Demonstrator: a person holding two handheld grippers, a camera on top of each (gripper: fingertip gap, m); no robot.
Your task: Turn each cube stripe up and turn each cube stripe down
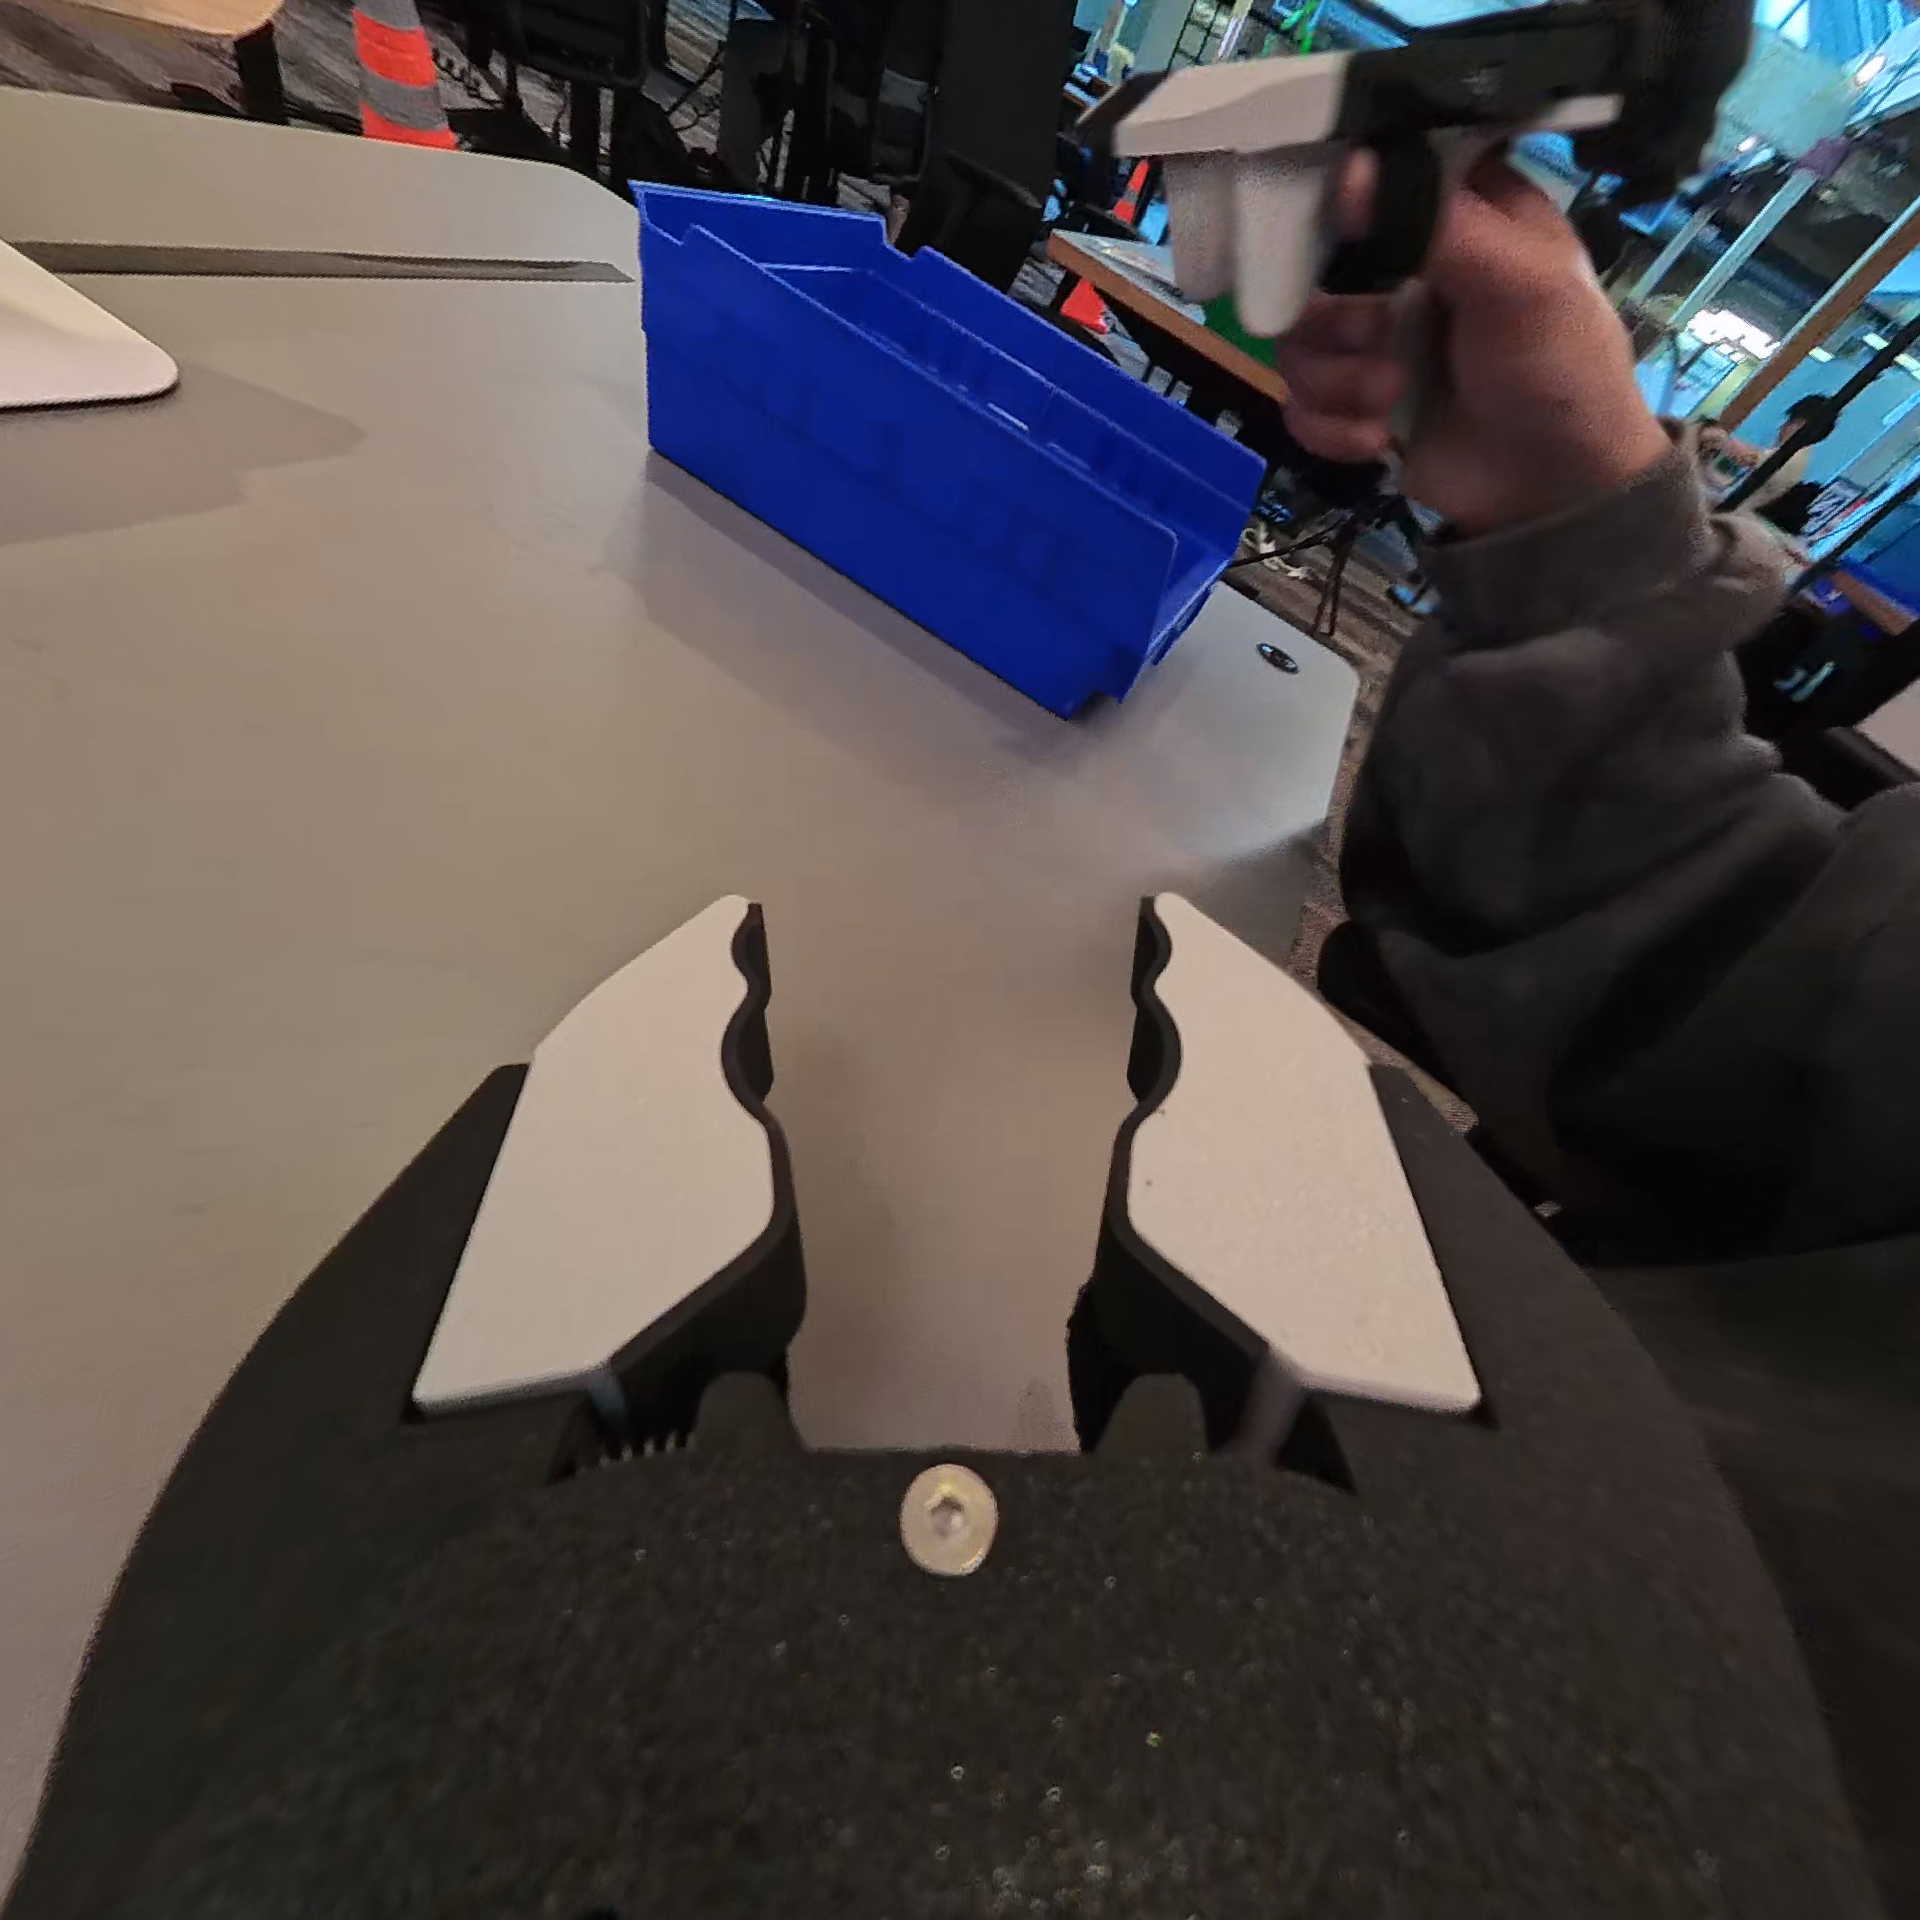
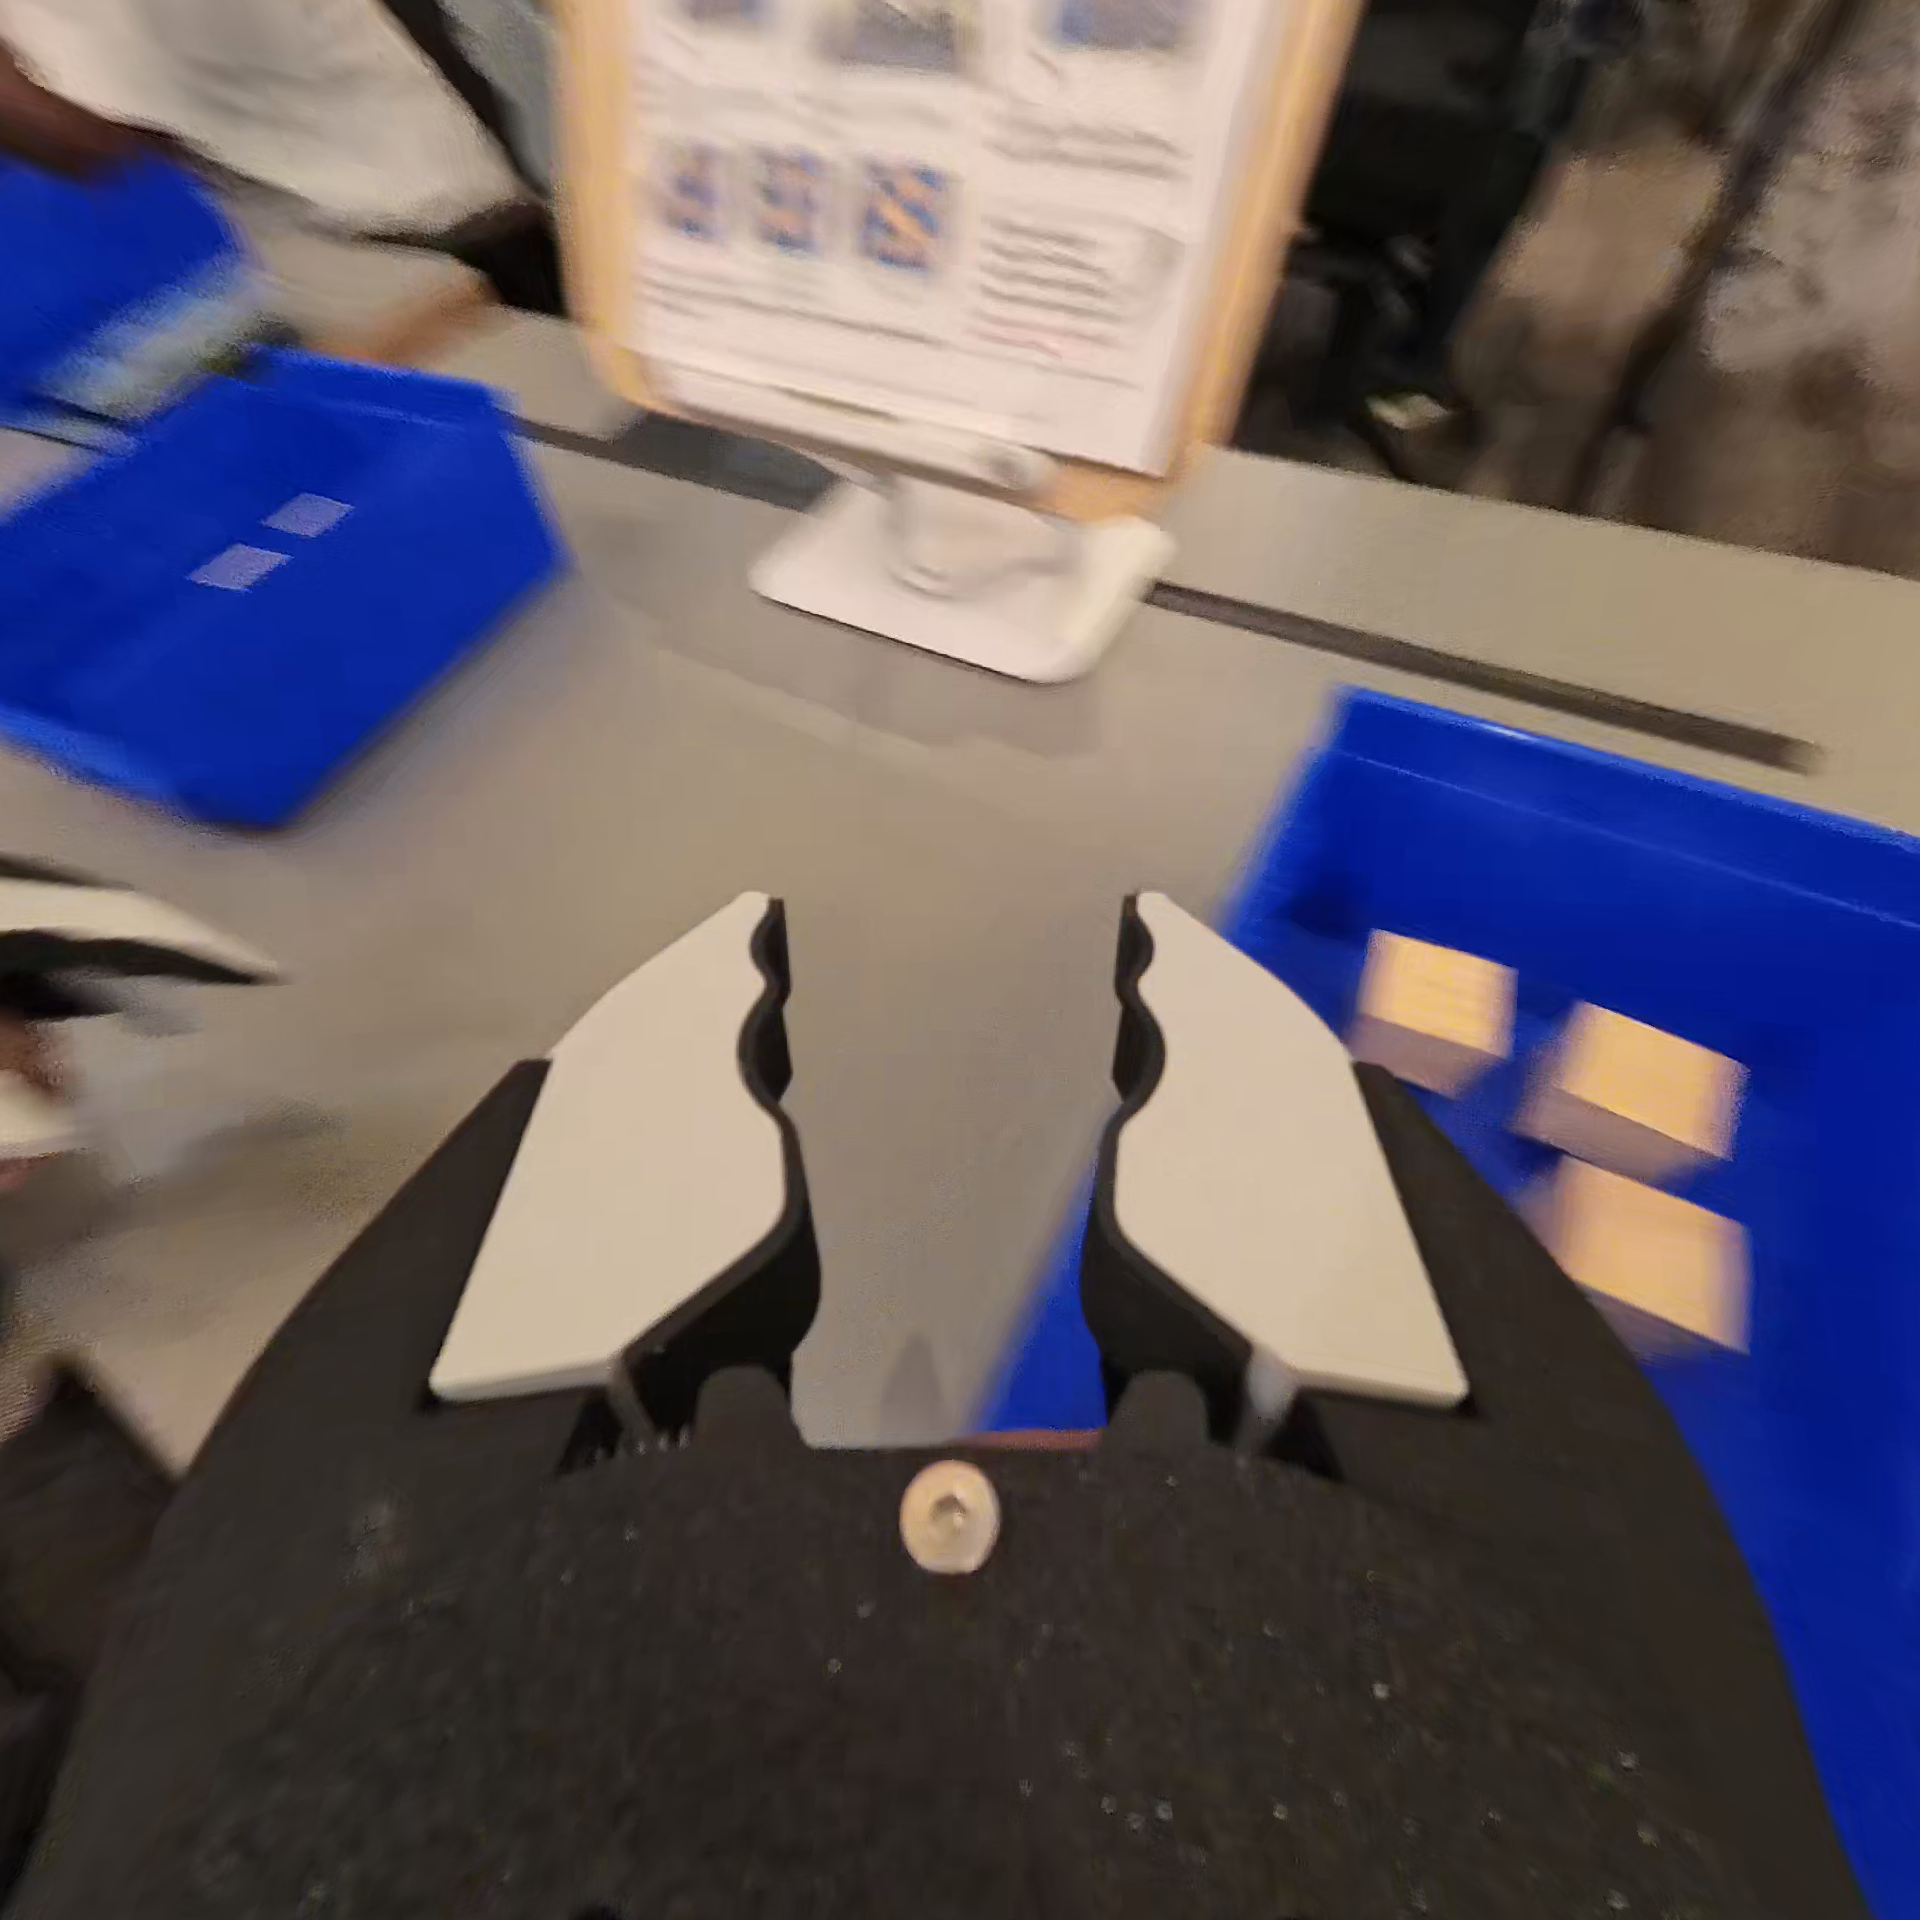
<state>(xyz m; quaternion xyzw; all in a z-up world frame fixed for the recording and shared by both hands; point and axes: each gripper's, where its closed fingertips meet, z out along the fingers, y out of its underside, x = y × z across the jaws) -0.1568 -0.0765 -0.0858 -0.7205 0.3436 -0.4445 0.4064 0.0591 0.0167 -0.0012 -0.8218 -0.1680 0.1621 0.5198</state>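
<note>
The left gripper (image 1: 951, 920) and right gripper (image 2: 951, 914) are both gaping wide apart, gripping nothing. Three wooden cubes (image 2: 1631, 1091) are sitting in the blue bin (image 2: 1558, 821) near the desk's (image 2: 935, 831) right edge; a second blue bin (image 2: 260, 623) is sitting toward the left.

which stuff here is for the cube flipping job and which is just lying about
For the job:
- wooden cubes in the blue bin on the right
- left tool, open, empty
- right tool, open, empty

Just lying about:
- second blue bin on the left
- framed instruction sheet on its white stand
- orange cone beyond the table
</note>
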